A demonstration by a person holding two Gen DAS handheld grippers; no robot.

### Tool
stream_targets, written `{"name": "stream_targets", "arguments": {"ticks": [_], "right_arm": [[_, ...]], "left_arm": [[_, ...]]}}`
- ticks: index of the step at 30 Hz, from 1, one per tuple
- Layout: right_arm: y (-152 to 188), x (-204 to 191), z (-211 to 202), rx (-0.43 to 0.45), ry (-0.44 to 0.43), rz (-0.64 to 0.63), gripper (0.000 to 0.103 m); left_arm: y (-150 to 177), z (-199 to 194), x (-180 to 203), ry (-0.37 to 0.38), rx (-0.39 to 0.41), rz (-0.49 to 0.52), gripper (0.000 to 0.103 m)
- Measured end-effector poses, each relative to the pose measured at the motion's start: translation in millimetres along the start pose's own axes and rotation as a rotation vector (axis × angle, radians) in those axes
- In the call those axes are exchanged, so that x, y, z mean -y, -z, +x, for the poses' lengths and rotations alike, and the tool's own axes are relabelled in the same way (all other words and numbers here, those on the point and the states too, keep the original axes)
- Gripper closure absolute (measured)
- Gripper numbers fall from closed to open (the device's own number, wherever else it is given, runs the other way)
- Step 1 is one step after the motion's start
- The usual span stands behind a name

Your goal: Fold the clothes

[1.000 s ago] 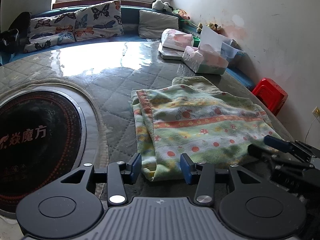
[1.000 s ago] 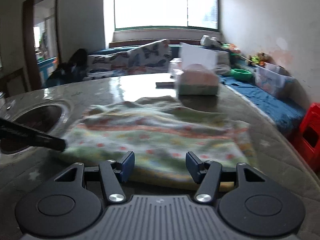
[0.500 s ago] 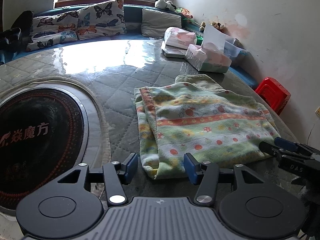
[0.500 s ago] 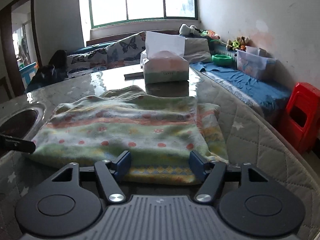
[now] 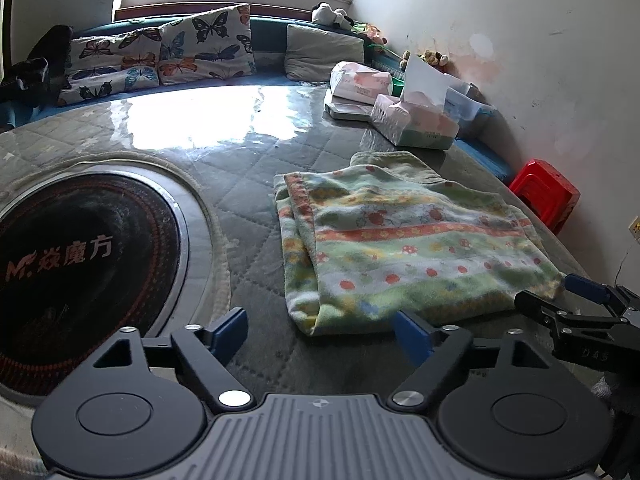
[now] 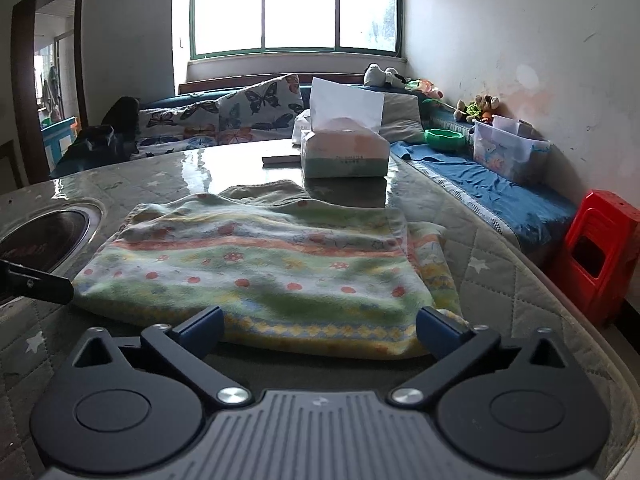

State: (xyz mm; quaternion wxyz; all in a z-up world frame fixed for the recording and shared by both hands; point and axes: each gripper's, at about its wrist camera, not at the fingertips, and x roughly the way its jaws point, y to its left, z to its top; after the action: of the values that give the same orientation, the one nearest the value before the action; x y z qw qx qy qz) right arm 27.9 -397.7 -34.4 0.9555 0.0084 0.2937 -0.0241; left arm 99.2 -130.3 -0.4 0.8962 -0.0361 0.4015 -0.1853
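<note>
Both grippers, left and right, gape released before the folded garment; tissue box shows 1 sheet

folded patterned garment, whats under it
The folded patterned garment lies on the quilted grey table cover. An olive-green cloth pokes out from beneath its far edge; how far that reaches underneath is covered.

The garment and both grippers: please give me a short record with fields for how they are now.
garment: patterned cloth, folded, lying flat on the quilted table
left gripper: open, empty, just short of the garment's near left corner
right gripper: open, empty, facing the near edge
behind garment: tissue box, apart from it
left of garment: round cooktop
fold state: folded, further fold not yet begun
</note>
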Motion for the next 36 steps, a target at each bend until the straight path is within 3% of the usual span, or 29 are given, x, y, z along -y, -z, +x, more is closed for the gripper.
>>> {"name": "stream_targets", "arguments": {"ticks": [9, 36], "right_arm": [[7.2, -11.1, -7.3, -0.021, 0.01, 0.006, 0.0], [28.4, -32.0, -38.6, -0.027, 0.004, 0.029, 0.0]], "left_arm": [[17.3, -10.9, 4.1, -0.01, 0.007, 0.027, 0.001], [54.8, -40.8, 16.2, -0.055, 0.027, 0.103, 0.0]]}}
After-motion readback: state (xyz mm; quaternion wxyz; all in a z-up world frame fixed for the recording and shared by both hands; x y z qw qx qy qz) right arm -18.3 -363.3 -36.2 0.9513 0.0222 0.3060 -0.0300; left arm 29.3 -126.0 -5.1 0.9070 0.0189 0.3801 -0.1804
